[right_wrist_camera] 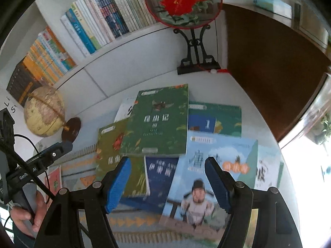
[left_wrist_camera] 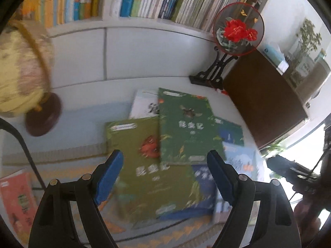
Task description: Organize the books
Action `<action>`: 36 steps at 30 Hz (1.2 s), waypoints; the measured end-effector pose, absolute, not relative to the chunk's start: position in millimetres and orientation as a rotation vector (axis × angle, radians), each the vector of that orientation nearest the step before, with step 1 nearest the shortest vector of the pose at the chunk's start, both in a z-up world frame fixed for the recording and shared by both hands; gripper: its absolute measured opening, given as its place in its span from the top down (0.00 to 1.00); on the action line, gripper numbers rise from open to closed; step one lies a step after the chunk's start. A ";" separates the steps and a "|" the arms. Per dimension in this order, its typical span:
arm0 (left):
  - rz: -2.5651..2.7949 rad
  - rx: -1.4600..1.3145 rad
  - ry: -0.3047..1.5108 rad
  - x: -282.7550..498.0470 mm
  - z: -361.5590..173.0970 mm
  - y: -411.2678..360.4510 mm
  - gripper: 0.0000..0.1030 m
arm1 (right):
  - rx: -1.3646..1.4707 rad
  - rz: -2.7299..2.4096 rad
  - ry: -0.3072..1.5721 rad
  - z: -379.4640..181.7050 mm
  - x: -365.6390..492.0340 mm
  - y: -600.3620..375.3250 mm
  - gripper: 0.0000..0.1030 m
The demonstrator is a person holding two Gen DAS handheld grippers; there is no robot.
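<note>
**Thin paperbacks fanned out ahead of two empty grippers**

Both grippers hung over the pile with jaws wide and nothing between the pads. Between and just beyond the left gripper (left_wrist_camera: 165, 177) lay the olive-green book (left_wrist_camera: 144, 165), with the dark green book (left_wrist_camera: 186, 128) overlapping its far right corner. The right gripper (right_wrist_camera: 167, 183) framed a navy book (right_wrist_camera: 161, 177), and the pale blue book (right_wrist_camera: 206, 177) lay under its right finger. These looked like light, flexible, glossy paperbacks, probably slippery lying flat; a free overhanging edge or the spine side likely offered the best hold, starting with the topmost dark green one
</note>
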State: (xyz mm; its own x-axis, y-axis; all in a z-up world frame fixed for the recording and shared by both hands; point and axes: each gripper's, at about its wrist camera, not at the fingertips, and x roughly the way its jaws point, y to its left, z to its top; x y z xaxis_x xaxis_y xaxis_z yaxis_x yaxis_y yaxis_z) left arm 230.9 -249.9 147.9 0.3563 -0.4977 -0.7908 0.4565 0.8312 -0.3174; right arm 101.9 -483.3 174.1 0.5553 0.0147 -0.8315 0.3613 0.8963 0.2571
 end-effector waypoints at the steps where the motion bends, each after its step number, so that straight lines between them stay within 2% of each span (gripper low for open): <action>1: -0.623 -0.060 1.049 236.2 145.1 -255.4 0.22 | 0.428 -0.218 0.961 169.7 112.8 -488.7 0.30; 3: -0.623 -0.089 1.080 249.7 136.3 -268.3 0.22 | 0.436 -0.211 0.956 162.1 127.4 -495.8 0.32; 4: -0.624 -0.097 1.088 255.4 132.0 -274.5 0.22 | 0.457 -0.192 0.959 154.6 138.0 -502.5 0.45; 5: -0.625 -0.101 1.092 260.2 128.6 -280.0 0.22 | 0.470 -0.174 0.963 150.8 143.2 -505.4 0.52; 7: -0.605 -0.100 1.107 273.6 116.6 -292.3 0.22 | 0.482 -0.155 0.971 138.2 159.7 -514.6 0.52; 9: -0.583 -0.098 1.139 287.7 100.3 -303.3 0.34 | 0.471 -0.173 0.979 127.7 172.4 -522.3 0.52; 10: -0.575 -0.104 1.158 293.5 92.7 -307.4 0.35 | 0.474 -0.172 0.989 119.9 181.1 -527.6 0.52; 16: -0.545 -0.155 1.237 319.0 54.4 -319.0 0.36 | 0.469 -0.165 1.043 80.5 225.3 -545.9 0.55; 17: -0.547 -0.151 1.239 320.1 51.1 -321.4 0.36 | 0.469 -0.159 1.050 74.3 232.2 -548.0 0.62; 19: -0.552 -0.134 1.247 321.0 46.6 -325.9 0.36 | 0.456 -0.155 1.060 65.7 241.7 -550.0 0.66; 25: -0.589 -0.094 1.281 315.2 30.5 -339.7 0.36 | 0.477 -0.170 1.115 42.2 254.3 -553.5 0.66; 28: -0.627 -0.100 1.296 309.6 30.7 -343.3 0.32 | 0.450 -0.126 1.106 45.1 253.4 -547.3 0.66; 36: -0.703 -0.113 1.336 252.6 39.4 -328.2 0.32 | 0.422 -0.078 1.115 63.7 217.9 -534.0 0.65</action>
